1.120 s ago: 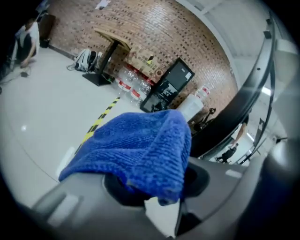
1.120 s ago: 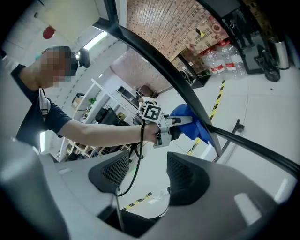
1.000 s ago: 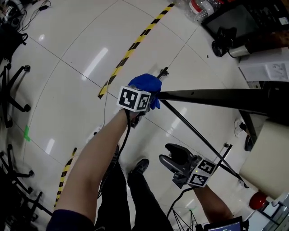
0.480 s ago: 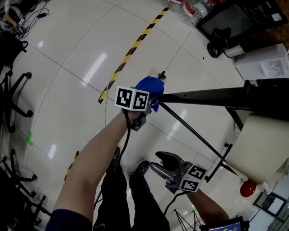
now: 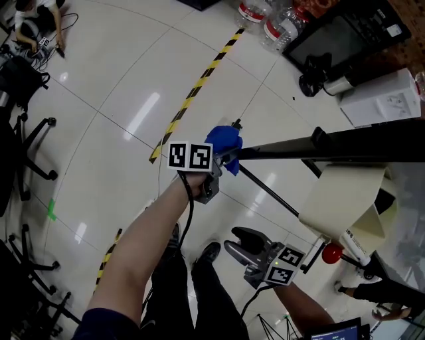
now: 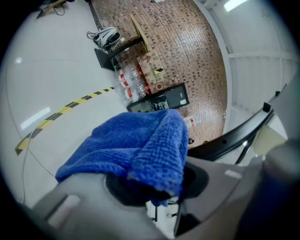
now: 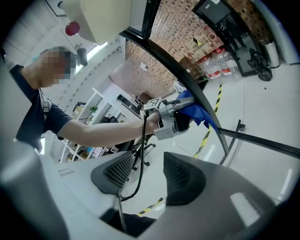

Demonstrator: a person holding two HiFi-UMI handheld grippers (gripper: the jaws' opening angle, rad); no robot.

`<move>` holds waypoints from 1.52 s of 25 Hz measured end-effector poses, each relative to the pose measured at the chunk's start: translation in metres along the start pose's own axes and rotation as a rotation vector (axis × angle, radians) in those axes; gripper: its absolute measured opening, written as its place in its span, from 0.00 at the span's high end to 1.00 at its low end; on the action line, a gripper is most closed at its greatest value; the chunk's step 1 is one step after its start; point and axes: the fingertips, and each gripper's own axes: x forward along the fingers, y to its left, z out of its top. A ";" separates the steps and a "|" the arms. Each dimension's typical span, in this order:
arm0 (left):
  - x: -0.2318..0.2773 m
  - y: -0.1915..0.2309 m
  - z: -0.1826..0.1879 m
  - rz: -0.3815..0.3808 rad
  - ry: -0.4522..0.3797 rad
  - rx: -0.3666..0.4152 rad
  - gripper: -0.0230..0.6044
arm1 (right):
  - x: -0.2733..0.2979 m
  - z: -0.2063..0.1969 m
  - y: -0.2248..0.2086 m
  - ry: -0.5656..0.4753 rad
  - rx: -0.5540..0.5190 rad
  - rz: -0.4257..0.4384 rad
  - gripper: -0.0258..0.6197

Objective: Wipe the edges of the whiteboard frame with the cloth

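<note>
A blue cloth [image 5: 224,141] is bunched in my left gripper [image 5: 222,157], which is shut on it. The cloth presses against the end of the whiteboard's black frame edge [image 5: 319,147]. In the left gripper view the cloth [image 6: 136,145] fills the space between the jaws, and the frame [image 6: 234,138] curves off to the right. My right gripper [image 5: 234,240] hangs lower, near my legs and apart from the frame. Its jaws have just been closing and nothing is between them. Its own view shows that gripper [image 7: 143,174] open, with the left gripper [image 7: 165,121] and the cloth [image 7: 199,111] at the frame [image 7: 171,58] beyond.
A slanted stand leg [image 5: 272,192] runs down from the frame to the glossy floor. Yellow-black tape [image 5: 199,83] crosses the tiles. Water bottles [image 5: 265,20], a black case [image 5: 339,33] and a white box [image 5: 382,99] stand at the top right. Office chairs [image 5: 26,153] line the left.
My left gripper has risen with the cloth along the frame's end and rolled a little. The right gripper has lifted slightly, and its jaws stand somewhat narrower.
</note>
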 end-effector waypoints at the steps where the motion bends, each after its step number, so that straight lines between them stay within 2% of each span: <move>1: -0.001 -0.005 0.002 -0.006 -0.005 -0.006 0.76 | -0.003 0.000 0.002 -0.004 0.002 -0.002 0.63; 15: -0.015 -0.068 0.017 -0.125 -0.044 -0.079 0.76 | -0.023 -0.013 0.044 -0.023 0.038 -0.026 0.64; 24: -0.031 -0.129 0.036 -0.263 -0.058 -0.060 0.76 | -0.051 0.000 0.065 -0.080 0.038 -0.094 0.66; 38: -0.044 -0.193 0.049 -0.304 0.049 0.061 0.76 | -0.065 0.039 0.083 -0.129 -0.029 -0.151 0.67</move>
